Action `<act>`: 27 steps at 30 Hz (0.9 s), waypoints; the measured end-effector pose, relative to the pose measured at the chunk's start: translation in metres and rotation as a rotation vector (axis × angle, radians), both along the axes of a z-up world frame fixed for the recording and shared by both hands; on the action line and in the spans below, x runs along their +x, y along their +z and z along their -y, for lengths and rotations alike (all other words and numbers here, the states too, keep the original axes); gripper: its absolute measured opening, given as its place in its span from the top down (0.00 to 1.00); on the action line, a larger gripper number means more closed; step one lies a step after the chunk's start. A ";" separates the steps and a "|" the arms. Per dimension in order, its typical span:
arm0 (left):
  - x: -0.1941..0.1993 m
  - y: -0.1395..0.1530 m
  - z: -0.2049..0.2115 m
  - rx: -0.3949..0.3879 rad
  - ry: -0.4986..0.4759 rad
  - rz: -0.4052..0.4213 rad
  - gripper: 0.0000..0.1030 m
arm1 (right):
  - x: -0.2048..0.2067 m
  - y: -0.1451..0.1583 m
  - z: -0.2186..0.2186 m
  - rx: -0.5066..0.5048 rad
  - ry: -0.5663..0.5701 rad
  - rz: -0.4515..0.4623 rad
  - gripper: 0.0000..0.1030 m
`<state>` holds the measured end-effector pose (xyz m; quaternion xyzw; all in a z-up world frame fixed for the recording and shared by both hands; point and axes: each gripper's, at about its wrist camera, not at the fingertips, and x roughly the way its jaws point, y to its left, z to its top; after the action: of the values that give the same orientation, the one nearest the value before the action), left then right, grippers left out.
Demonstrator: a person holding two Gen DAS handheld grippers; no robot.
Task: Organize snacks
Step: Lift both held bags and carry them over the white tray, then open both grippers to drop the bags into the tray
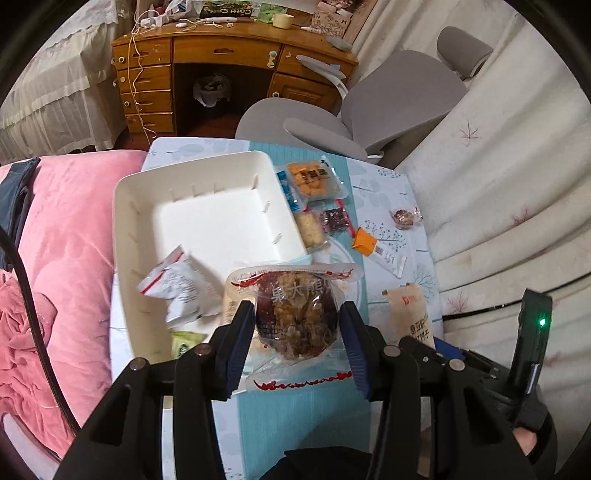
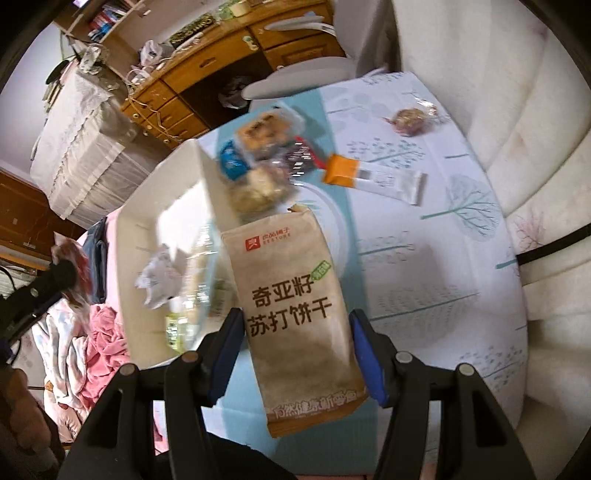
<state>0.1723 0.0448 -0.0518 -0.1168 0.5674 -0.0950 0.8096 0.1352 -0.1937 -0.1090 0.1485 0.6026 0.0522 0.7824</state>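
The left gripper (image 1: pixel 297 325) clamps a round, glossy clear-wrapped date-and-walnut snack (image 1: pixel 295 317) above the rectangular white plastic bin's (image 1: pixel 129 206) edge, while the right gripper (image 2: pixel 295 343) pinches a matte brown paper cracker packet (image 2: pixel 291 314), long axis pointing away over the table.

Brown paper cracker packet (image 2: pixel 299 317), near centre: red logo "BESTORE" at top, big dark characters "奇亚籽 苏打饼干", small green tag beside them unreadable, blurred pale line along bottom edge. Clear-wrapped dark pastry (image 1: pixel 295 317): white characters, blurred. Dark box (image 1: pixel 225 9) on far desk: "Cott…".
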 end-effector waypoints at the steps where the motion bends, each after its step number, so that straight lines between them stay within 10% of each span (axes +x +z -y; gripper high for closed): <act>1: -0.003 -0.001 -0.007 0.000 -0.001 0.000 0.55 | -0.001 0.002 -0.009 0.003 0.004 0.005 0.43; 16: -0.022 -0.013 -0.076 -0.025 -0.087 0.064 0.54 | -0.006 0.008 -0.115 0.135 0.051 0.079 0.43; 27: -0.022 -0.019 -0.093 0.010 -0.084 0.057 0.21 | -0.016 -0.001 -0.123 0.176 -0.016 0.095 0.33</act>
<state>0.1500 0.1381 -0.0709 -0.0861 0.5491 -0.1290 0.8212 0.1189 -0.0709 -0.1099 0.2189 0.5566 0.1059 0.7944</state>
